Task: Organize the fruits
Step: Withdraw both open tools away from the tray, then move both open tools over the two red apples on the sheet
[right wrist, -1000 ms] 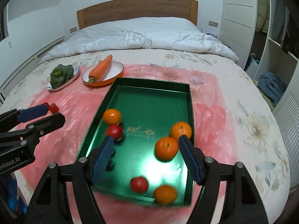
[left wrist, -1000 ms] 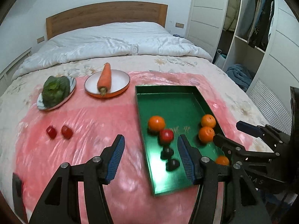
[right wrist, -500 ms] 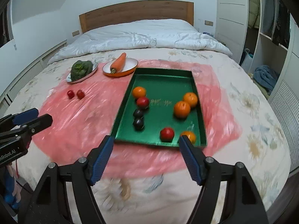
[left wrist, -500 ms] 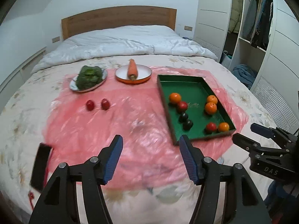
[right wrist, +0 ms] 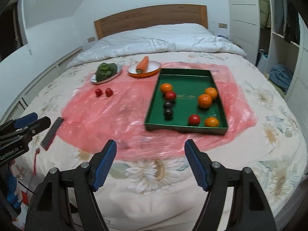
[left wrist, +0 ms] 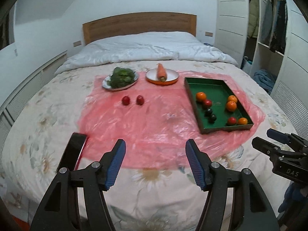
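Fruit [right wrist: 205, 101] sits in the green tray [right wrist: 184, 128] on our pink sheet [right wrist: 107, 115]; two red ones [left wrist: 132, 100] lie outside it. Left gripper [left wrist: 155, 163], jaws just opening, and right gripper [right wrist: 150, 162] both gape empty

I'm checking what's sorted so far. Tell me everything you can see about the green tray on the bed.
The green tray is a shallow rectangular box with low upright walls and a glossy dark green floor bearing a faint gold mark. It lies flat on the pink plastic sheet, right of the carrot plate. Inside lie four oranges, two red fruits and two dark round ones, spread loosely. Neither pair of tongs touches it.
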